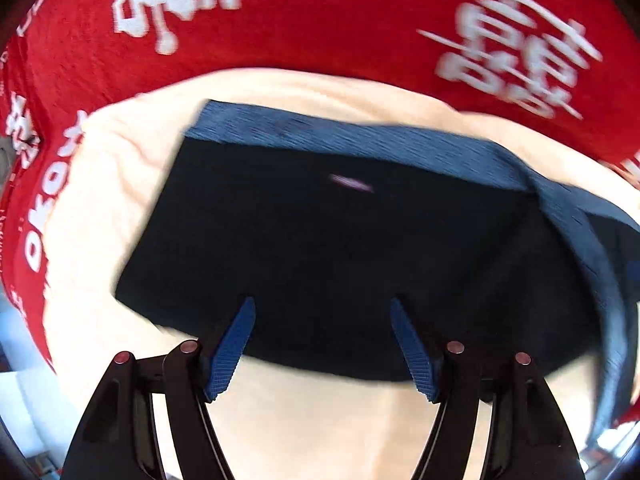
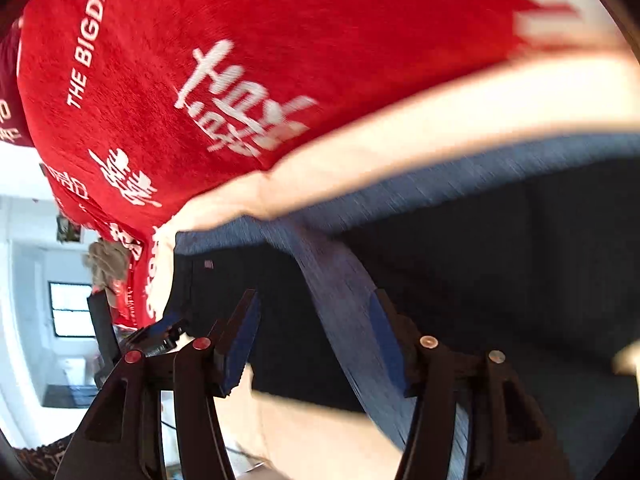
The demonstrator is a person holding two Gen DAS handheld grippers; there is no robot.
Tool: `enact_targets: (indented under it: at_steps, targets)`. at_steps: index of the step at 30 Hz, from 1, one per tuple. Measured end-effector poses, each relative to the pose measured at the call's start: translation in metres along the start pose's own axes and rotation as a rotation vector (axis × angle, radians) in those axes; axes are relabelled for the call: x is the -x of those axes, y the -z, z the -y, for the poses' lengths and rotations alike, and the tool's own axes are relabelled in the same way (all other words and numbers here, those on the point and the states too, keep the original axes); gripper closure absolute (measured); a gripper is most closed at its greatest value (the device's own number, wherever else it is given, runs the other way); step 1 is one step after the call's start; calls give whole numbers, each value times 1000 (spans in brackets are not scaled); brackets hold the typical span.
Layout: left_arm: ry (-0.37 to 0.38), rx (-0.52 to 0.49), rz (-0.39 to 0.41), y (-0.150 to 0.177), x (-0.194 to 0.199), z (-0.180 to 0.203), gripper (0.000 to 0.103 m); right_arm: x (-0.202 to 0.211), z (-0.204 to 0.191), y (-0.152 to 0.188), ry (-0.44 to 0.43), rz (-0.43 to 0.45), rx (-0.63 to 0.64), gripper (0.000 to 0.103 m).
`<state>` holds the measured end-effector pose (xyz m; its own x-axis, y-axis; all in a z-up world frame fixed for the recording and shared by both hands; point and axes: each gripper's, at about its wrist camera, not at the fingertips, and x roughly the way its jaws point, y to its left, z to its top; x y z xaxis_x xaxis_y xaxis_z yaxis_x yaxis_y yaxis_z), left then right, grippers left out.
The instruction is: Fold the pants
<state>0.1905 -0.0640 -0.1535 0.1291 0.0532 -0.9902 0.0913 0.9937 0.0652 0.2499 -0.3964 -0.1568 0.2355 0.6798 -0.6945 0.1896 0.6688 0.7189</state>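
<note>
While both views are smeared by motion blur, the layout reads clearly enough. The pants [image 1: 320, 248], dark navy with a lighter blue ribbed waistband [image 1: 360, 140], lie on a cream cloth [image 1: 312, 420] spread over a red printed cover [image 1: 320, 20] on the surface. The garment appears already doubled into a compact block; one blue band runs across the far edge and another curls down the right side.

The left gripper [image 1: 322, 308] has its fingers spread, tips at the near hem of the pants, nothing pinched. The right gripper [image 2: 314, 304] likewise has its fingers spread, and a blue band of the pants [image 2: 340, 288] passes between them without being clamped. Whether either set of tips touches fabric cannot be told.

Judgement: the step in hand is taking hold for the next fold, and the task looks partly advanced. To do it well, both grippers should close on all stacked layers at matching points along one edge, not on the top layer alone. The right side needs care: the curled band should be flattened or gathered in full, else the fold will come out skewed. The cream cloth beneath must stay out of the pinch.
</note>
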Motion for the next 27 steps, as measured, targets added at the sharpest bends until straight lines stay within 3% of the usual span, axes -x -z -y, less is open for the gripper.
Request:
enact_targets:
  at_steps: [8, 14, 18, 24, 27]
  targets:
    - [179, -195, -48, 43, 11, 120, 32, 77, 89, 104, 43, 47, -243, 42]
    - [305, -335, -31, 69, 19, 192, 32, 140, 145, 201, 135, 170, -406, 42]
    - [384, -381, -24, 85, 22, 232, 32, 152, 182, 253, 148, 227, -511, 42]
    - [430, -403, -13, 116, 35, 264, 32, 152, 212, 280, 153, 255, -533, 42]
    - [435, -409, -29, 123, 29, 270, 32, 150, 224, 282, 78, 252, -526, 42]
